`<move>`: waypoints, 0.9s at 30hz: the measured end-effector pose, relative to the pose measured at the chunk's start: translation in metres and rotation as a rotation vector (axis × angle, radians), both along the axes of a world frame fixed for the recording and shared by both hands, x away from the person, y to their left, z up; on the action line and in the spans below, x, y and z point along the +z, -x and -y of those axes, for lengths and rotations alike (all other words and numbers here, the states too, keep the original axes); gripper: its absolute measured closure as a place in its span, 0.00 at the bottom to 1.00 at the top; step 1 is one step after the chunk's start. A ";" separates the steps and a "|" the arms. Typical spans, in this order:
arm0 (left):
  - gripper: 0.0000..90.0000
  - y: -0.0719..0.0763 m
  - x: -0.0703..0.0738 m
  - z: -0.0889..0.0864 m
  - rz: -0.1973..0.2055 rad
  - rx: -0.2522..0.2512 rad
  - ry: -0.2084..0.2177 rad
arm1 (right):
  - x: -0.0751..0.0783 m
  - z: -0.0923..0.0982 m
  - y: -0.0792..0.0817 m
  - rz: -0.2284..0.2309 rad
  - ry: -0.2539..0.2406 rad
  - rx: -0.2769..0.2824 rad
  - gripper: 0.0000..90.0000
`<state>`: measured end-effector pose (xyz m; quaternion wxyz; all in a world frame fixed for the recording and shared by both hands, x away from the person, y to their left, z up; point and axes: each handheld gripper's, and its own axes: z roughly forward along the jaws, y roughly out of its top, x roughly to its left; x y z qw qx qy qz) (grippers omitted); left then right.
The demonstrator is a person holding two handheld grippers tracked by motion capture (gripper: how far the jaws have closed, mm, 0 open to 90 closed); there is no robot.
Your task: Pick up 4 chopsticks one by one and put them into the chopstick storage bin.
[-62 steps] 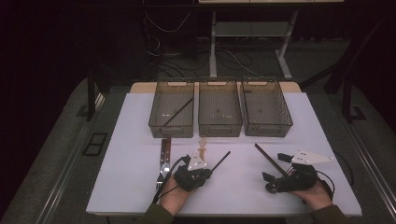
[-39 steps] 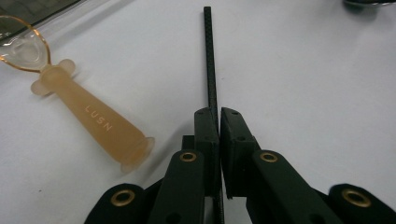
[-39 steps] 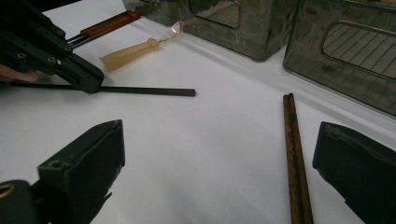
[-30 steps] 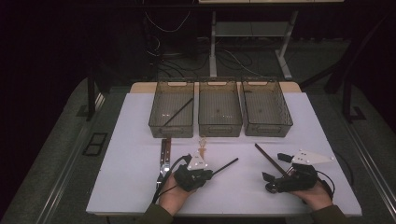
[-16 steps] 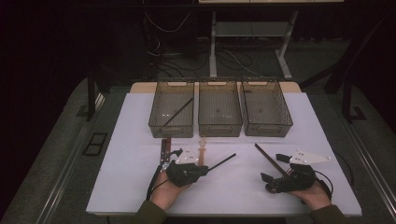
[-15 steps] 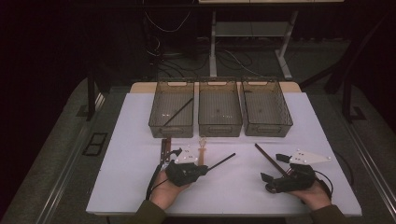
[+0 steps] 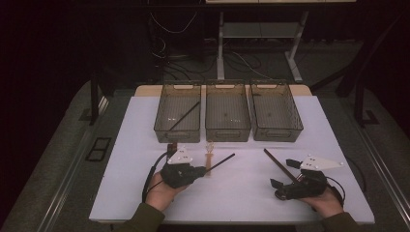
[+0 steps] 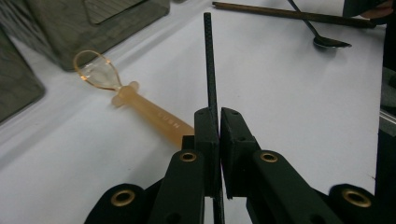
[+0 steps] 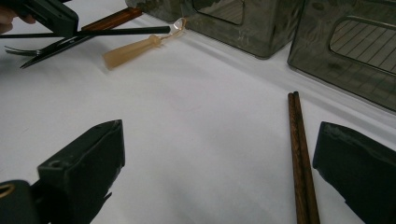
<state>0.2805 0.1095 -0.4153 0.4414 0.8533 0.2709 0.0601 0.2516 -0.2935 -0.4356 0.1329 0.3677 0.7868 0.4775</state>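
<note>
Right hand-held gripper (image 7: 285, 175): rests near the front right corner of the tabletop (image 7: 145, 125); jaws stand wide apart with nothing between them.
Brown chopsticks (image 9: 301, 172): a pair lying flat side by side on the tabletop, just inside the right jaw in the right gripper view; in the high view they run from the right hand-held gripper diagonally toward the middle of the tabletop.
Left hand-held gripper (image 8: 218, 121): held toward the front left of the tabletop, near its front edge; jaws are clamped on the black chopstick.
Black chopstick (image 8: 208, 60): a thin dark rod, pinched between the closed jaws; in the high view its free end points right and away, toward the centre of the tabletop.
Amber spoon (image 8: 140, 105): translucent, lies flat on the tabletop just beside the left hand-held gripper, bowl end toward the bins.
Metal spoon (image 8: 322, 35): lies on the tabletop beyond the black chopstick's tip in the left gripper view.
Bins (image 7: 227, 113): three clear bins in a row along the far edge of the tabletop; the left bin contains one dark stick lying diagonally.
</note>
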 end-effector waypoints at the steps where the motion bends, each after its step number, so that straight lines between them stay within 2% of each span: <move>1: 0.95 -0.001 0.001 -0.002 0.001 0.001 -0.002 | 0.000 0.000 0.000 0.000 0.000 0.000 0.03; 14: 0.95 -0.008 0.007 -0.028 0.009 0.051 0.002 | 0.000 0.000 0.000 0.002 -0.003 0.000 0.03; 27: 0.95 -0.021 0.016 -0.063 0.033 0.132 0.023 | 0.000 0.000 0.000 0.000 0.002 0.000 0.03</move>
